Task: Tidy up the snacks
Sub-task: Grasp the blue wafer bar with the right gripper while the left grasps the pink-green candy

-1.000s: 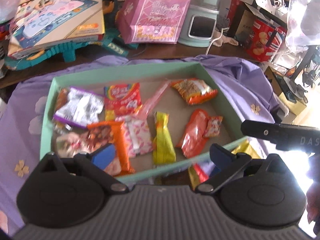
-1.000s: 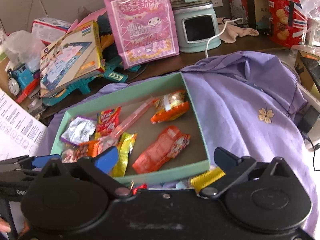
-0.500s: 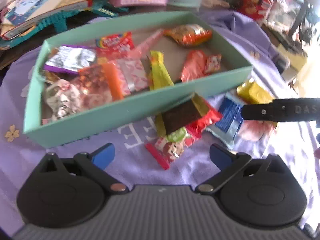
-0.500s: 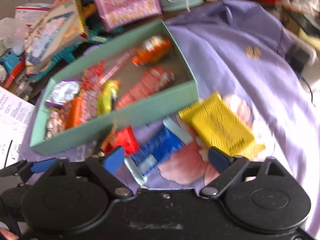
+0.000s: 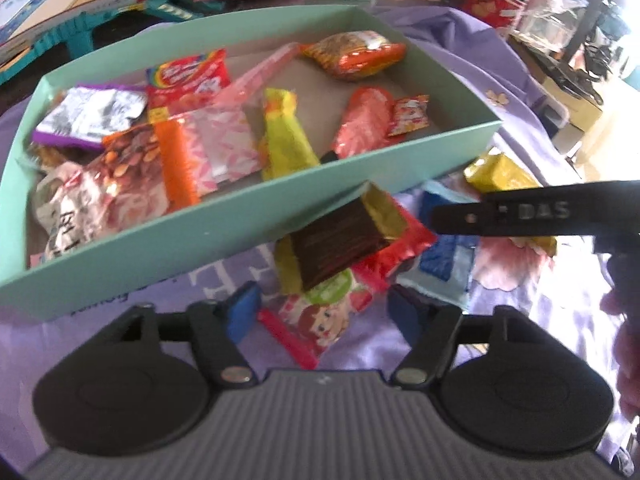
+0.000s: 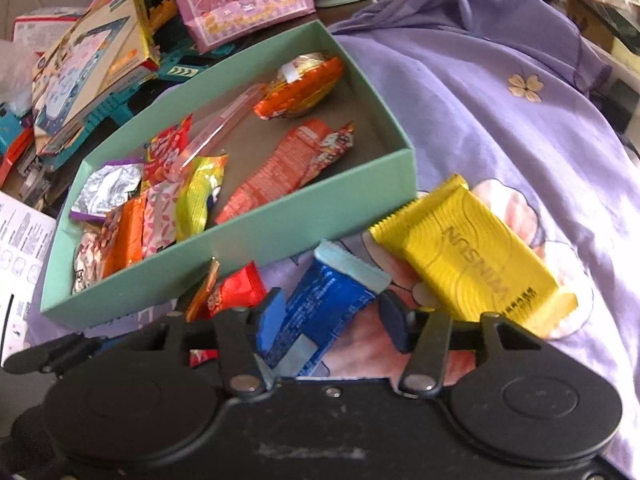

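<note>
Fingers of the left gripper (image 5: 322, 312) are closing, their blue pads either side of a pink cartoon-printed snack packet (image 5: 320, 322) but not yet touching it. Fingers of the right gripper (image 6: 332, 316) are closing too, flanking a blue snack packet (image 6: 320, 312); whether the left pad already presses its wrapper I cannot tell, and the right pad stands clear. Both packets lie on a purple cloth (image 6: 500, 128) just in front of the near wall of a mint green box (image 5: 224, 236). Beside the pink packet, slightly farther, sits a dark brown bar (image 5: 340, 244) on a gold and red wrapper, leaning against the box wall. To the right of the blue packet lies a yellow embossed packet (image 6: 472, 256), its crimped end touching the box's near corner. Inside the box are many snacks: a silver and purple pouch (image 5: 92, 120), a red rainbow-printed bag (image 5: 188, 80), an orange nut bag (image 5: 144, 164), a yellow-green wrapper (image 5: 284, 140), an orange-red wrapper (image 5: 364, 120) and an orange pack (image 5: 356, 54) at the far right. A black finger of the right gripper crosses the right side of the left wrist view. Compared with a second ago, both grippers have dropped lower and nearer the cloth, so the loose packets before the box, then mostly hidden, now fill the foreground, and the fingers have narrowed from fully spread.
</note>
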The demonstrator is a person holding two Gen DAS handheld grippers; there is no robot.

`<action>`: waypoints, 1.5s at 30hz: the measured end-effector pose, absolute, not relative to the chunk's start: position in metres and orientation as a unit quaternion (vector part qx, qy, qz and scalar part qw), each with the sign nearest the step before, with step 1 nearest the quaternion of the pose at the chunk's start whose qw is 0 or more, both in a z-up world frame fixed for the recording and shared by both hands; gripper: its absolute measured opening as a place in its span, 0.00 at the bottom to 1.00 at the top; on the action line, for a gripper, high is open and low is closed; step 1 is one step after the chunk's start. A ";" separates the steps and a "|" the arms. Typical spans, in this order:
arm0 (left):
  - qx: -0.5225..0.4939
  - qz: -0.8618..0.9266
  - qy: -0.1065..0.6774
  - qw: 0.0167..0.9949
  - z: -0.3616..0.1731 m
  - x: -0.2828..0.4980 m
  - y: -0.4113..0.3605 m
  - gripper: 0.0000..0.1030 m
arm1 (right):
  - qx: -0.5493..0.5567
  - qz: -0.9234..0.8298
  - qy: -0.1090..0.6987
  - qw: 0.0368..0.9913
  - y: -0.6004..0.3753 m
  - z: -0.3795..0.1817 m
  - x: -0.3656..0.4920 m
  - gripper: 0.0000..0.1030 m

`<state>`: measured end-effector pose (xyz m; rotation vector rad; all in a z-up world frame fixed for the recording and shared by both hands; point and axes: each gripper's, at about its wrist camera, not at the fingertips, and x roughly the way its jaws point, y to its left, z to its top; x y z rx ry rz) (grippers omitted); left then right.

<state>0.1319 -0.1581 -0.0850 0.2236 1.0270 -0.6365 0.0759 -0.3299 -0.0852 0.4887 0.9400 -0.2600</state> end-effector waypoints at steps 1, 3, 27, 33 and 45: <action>0.105 -0.303 0.482 0.816 -0.084 0.130 -0.159 0.53 | 0.230 -0.121 0.448 0.855 -0.329 -0.085 0.077 0.42; 0.102 -0.313 0.484 0.811 -0.083 0.127 -0.161 0.50 | 0.223 -0.114 0.450 0.857 -0.328 -0.085 0.079 0.39; 0.059 -0.288 0.509 0.809 -0.078 0.108 -0.118 0.34 | 0.194 -0.072 0.471 0.857 -0.304 -0.079 0.069 0.41; 0.038 -0.274 0.517 0.810 -0.082 0.123 -0.105 0.36 | 0.153 -0.082 0.471 0.865 -0.287 -0.084 0.087 0.49; 0.040 -0.282 0.502 0.817 -0.085 0.119 -0.107 0.41 | 0.067 -0.072 0.483 0.870 -0.284 -0.085 0.065 0.40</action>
